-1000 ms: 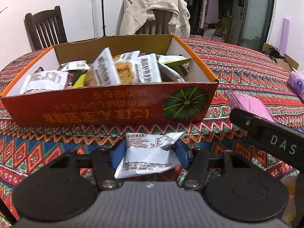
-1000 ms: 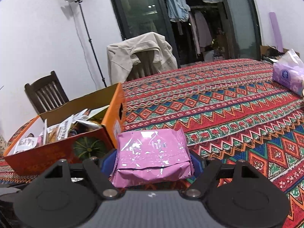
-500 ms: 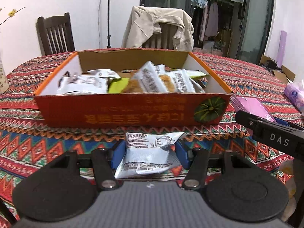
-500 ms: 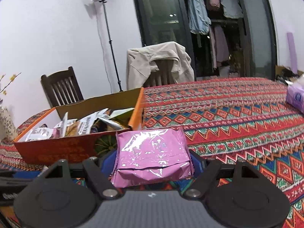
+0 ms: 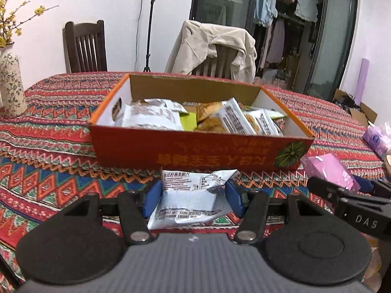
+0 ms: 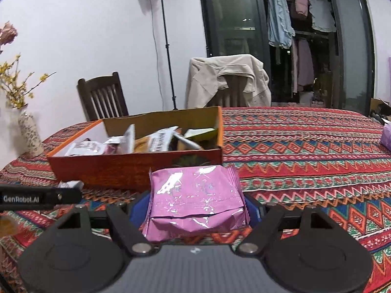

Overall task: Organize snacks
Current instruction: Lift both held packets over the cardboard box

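An open orange cardboard box [image 5: 195,151] with several snack packets inside stands on the patterned tablecloth; in the right wrist view the same box [image 6: 117,168] is ahead and to the left. My left gripper [image 5: 193,197] is shut on a white snack packet [image 5: 190,202], held just in front of the box's near wall. My right gripper [image 6: 195,207] is shut on a pink snack packet [image 6: 195,200], near the box's right front corner. That pink packet [image 5: 327,168] and the right gripper show at the right edge of the left wrist view.
A flowered vase [image 5: 11,85] stands at the table's left side. Two chairs are behind the table, one draped with a beige jacket [image 5: 212,46]. A purple tissue pack [image 5: 377,139] lies at the right. A light stand [image 6: 163,44] is by the wall.
Both grippers have pulled back from the box and risen a little with their packets still held. The box now looks smaller and farther off, and the vase has come into view.
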Available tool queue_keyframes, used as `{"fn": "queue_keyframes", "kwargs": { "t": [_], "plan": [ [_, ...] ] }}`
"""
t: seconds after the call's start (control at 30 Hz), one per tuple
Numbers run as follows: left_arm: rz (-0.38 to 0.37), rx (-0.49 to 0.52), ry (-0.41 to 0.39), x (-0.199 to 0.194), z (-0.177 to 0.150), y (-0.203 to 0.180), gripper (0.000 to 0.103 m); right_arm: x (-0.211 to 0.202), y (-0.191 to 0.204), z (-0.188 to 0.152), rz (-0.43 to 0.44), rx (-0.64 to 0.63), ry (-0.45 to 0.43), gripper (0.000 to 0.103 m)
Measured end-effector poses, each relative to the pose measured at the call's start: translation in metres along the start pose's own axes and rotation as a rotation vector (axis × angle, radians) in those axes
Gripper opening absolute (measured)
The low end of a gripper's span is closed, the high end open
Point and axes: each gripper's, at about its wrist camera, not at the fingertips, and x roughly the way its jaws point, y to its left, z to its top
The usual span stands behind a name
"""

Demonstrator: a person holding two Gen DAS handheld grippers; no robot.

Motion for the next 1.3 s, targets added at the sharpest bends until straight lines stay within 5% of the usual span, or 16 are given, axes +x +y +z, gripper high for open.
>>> {"fn": "queue_keyframes", "kwargs": {
  "t": [0.63,1.0,1.3],
  "plan": [
    [-0.034,-0.015,-0.136,-0.024,0.052,0.034,0.059,0.006,0.055,0.051,-0.014,-0.025,-0.056,0.077],
    [-0.029,-0.059,-0.162,0.001,0.093,0.037,0.059,0.041,0.065,0.1,-0.046,0.016,-0.081,0.077],
    [0.044,-0.136,-0.203,0.041,0.118,0.051,0.059,0.088,0.065,0.129,-0.083,0.053,-0.097,0.077]
  ]
}}
